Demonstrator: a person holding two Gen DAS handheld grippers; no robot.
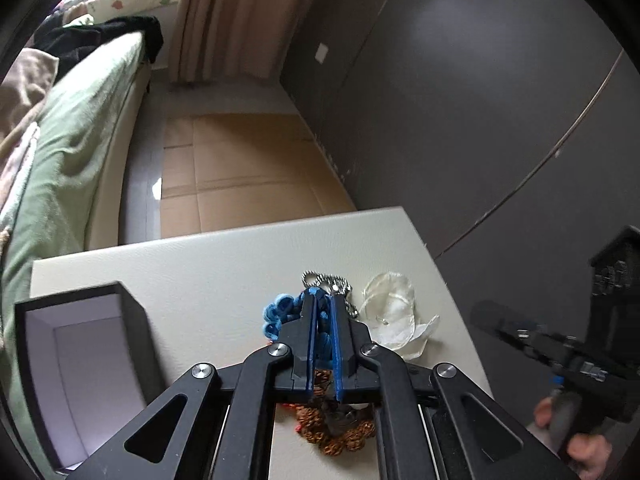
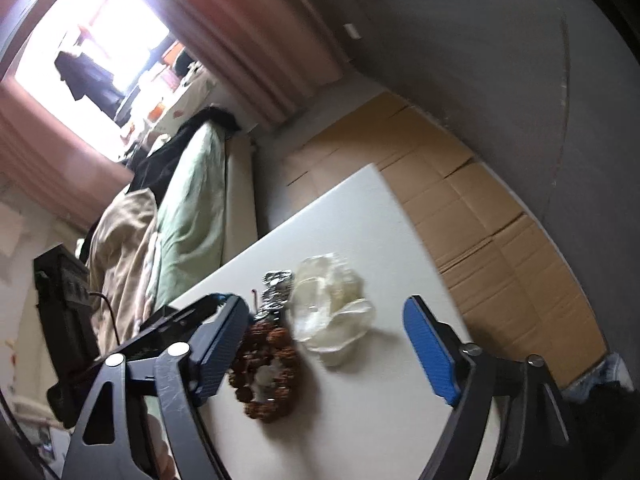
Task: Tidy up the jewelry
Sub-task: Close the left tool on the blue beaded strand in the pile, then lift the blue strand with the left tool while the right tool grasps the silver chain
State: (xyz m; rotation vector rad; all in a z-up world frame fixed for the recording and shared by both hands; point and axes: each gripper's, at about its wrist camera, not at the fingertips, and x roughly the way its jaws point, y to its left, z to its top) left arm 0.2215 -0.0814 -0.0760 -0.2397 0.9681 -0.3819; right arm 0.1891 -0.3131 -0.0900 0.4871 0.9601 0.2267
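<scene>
The left gripper (image 1: 323, 308) has its blue-padded fingers nearly together, pinching a blue braided bracelet (image 1: 280, 312) on the white table (image 1: 200, 264). Directly beneath its frame lies a brown beaded bracelet (image 1: 340, 436). Just past the fingertips sits a silver ball chain (image 1: 326, 280), and beside that, to the gripper's right, a crumpled sheer white pouch (image 1: 394, 316). To the left of the gripper stands an open black box (image 1: 86, 372) with a pale lining.

The right gripper (image 2: 324, 344) is spread wide above the table (image 2: 360, 420), gripping nothing. The brown beaded bracelet (image 2: 266, 364) lies just beside its left finger, and the pouch (image 2: 332, 308) lies between the fingers, a little farther on. The silver chain (image 2: 276, 284) rests beyond the beads, touching the pouch's edge.

Past the table, flattened cardboard (image 1: 240, 168) covers the floor beside a green-covered bed (image 1: 76, 152).
</scene>
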